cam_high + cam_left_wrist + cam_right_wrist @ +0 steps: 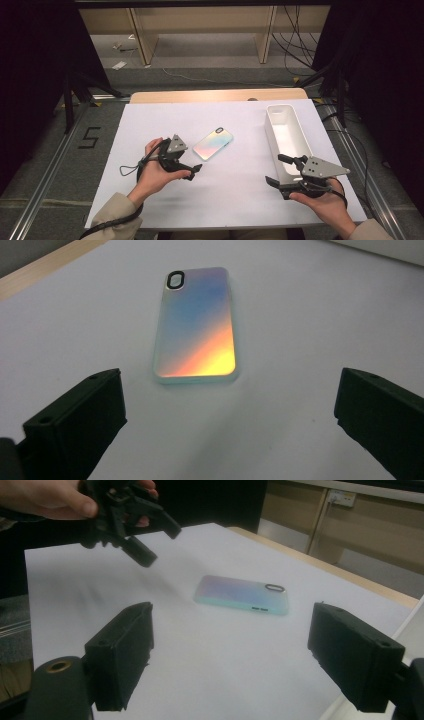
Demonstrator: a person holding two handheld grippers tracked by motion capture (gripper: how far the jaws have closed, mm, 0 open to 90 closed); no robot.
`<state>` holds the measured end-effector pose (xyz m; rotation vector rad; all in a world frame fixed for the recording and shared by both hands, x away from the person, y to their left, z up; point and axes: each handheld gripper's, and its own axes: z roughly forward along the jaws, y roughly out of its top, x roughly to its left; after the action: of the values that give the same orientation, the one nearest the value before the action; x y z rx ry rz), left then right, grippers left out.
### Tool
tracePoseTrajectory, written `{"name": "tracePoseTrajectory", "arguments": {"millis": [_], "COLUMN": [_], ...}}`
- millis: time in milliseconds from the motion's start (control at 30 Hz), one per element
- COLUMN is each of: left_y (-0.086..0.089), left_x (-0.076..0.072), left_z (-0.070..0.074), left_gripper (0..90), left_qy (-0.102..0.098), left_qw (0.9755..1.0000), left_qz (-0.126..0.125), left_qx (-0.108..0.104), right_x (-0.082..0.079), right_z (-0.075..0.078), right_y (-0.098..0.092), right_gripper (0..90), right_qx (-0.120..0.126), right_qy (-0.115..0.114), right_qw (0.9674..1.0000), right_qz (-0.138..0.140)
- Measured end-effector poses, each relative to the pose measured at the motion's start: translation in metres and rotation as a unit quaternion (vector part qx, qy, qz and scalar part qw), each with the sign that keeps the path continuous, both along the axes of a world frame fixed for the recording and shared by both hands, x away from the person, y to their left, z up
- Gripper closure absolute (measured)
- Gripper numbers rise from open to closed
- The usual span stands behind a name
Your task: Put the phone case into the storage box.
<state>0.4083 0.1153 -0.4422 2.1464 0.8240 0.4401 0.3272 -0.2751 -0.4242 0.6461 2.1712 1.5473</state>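
Phone case (213, 144): flat on the table (150, 125), mid-table, camera hole at its far end. Left gripper (187, 167): just beside its near-left corner, apart. Bin (286, 138): right of the case, well apart. Right gripper (280, 172): at the bin's near end

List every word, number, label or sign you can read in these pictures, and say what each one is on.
"5": a dark numeral marked on the grey floor left of the table.
Phone case: iridescent back, no readable brand or lettering in any view.
White bin: no lettering visible.
Wall socket plate in the right gripper view: any marking is too small and blurred to read.
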Motion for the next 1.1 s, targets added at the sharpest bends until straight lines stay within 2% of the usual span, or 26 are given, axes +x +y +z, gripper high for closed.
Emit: {"name": "tracePoseTrajectory", "arguments": {"millis": [33,67,100,200,333,367,533,833,967,1100], "left_y": [0.0,-0.007,-0.007,-0.018,-0.025,-0.028,-0.034,-0.039,-0.04,-0.04], "left_x": [0.0,0.01,0.01,0.026,0.038,0.045,0.06,0.077,0.082,0.083], "left_z": [0.0,-0.002,-0.002,-0.006,-0.009,-0.011,-0.017,-0.029,-0.036,-0.038], "left_gripper": [0.0,0.0,0.0,0.0,0.0,0.0,0.0,0.0,0.3,0.6], "left_qy": [0.0,0.005,0.005,0.013,0.022,0.026,0.04,0.065,0.079,0.085], "left_qw": [1.0,1.0,1.0,0.9997,0.9996,0.9993,0.9985,0.9964,0.9944,0.9934], "left_qz": [0.0,-0.001,-0.001,-0.005,-0.004,-0.004,-0.005,-0.003,-0.002,-0.006], "left_qx": [0.0,0.005,0.005,0.018,0.02,0.027,0.037,0.053,0.07,0.077], "right_x": [0.0,0.0,0.0,0.0,0.0,0.0,0.0,-0.001,-0.001,0.0], "right_z": [0.0,0.0,0.0,0.0,0.0,0.0,0.0,0.0,0.0,0.0], "right_y": [0.0,0.0,0.0,0.0,0.0,0.0,0.0,0.0,0.0,0.0], "right_gripper": [19.4,19.4,19.4,19.4,19.4,19.4,19.4,19.4,19.4,19.4], "right_qx": [0.0,0.001,0.001,0.001,0.002,0.002,0.002,0.003,0.004,0.003], "right_qy": [0.0,0.0,0.0,0.001,0.001,0.001,0.0,0.001,0.001,0.0], "right_qw": [1.0,1.0,1.0,1.0,1.0,1.0,1.0,1.0,1.0,1.0], "right_qz": [0.0,0.0,0.0,0.001,0.001,0.001,0.002,0.002,0.003,0.002]}}
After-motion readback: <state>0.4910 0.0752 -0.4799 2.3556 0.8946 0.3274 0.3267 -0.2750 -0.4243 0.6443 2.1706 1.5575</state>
